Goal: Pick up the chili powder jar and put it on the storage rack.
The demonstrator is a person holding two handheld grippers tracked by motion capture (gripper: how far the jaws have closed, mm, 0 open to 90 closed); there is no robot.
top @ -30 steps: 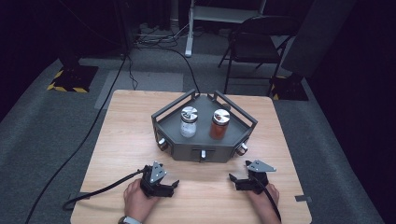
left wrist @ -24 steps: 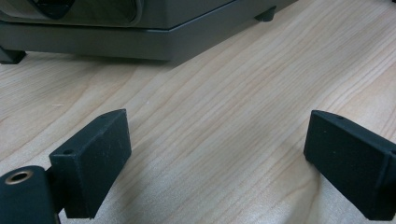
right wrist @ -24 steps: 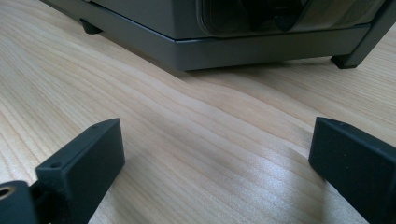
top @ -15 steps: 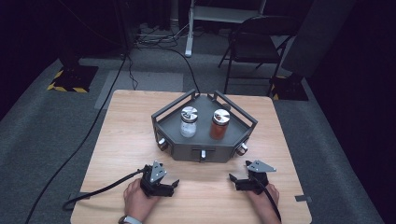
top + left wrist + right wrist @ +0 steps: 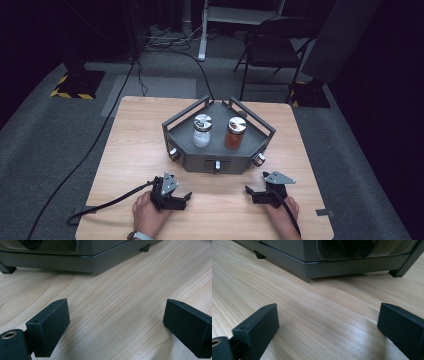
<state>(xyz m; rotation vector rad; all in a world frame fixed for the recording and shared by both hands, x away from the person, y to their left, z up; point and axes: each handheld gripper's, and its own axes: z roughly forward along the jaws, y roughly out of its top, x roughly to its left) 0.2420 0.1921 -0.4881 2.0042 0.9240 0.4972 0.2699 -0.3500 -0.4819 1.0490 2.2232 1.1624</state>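
Observation:
A grey angular tray (image 5: pixel 190 155) with railings stands mid-table. On it are two metal-lidded jars: a clear one with white contents (image 5: pixel 202 131) and one with orange-brown contents (image 5: pixel 235 133). My left gripper (image 5: pixel 182 198) rests on the wood near the front edge, left of centre, open and empty. My right gripper (image 5: pixel 252 194) rests at the front right, also open and empty. In the left gripper view the tray's base (image 5: pixel 75 263) lies just ahead of the spread fingers (image 5: pixel 48 325). The right gripper view shows the tray's base (image 5: pixel 332 265) beyond its fingers (image 5: pixel 257 330).
The tray's front face carries small knobs (image 5: pixel 217 165) at its middle and corners. A black cable (image 5: pixel 100 205) trails left from my left gripper off the table. A folding chair (image 5: pixel 270 45) and floor cables stand behind the wooden table (image 5: pixel 135 135).

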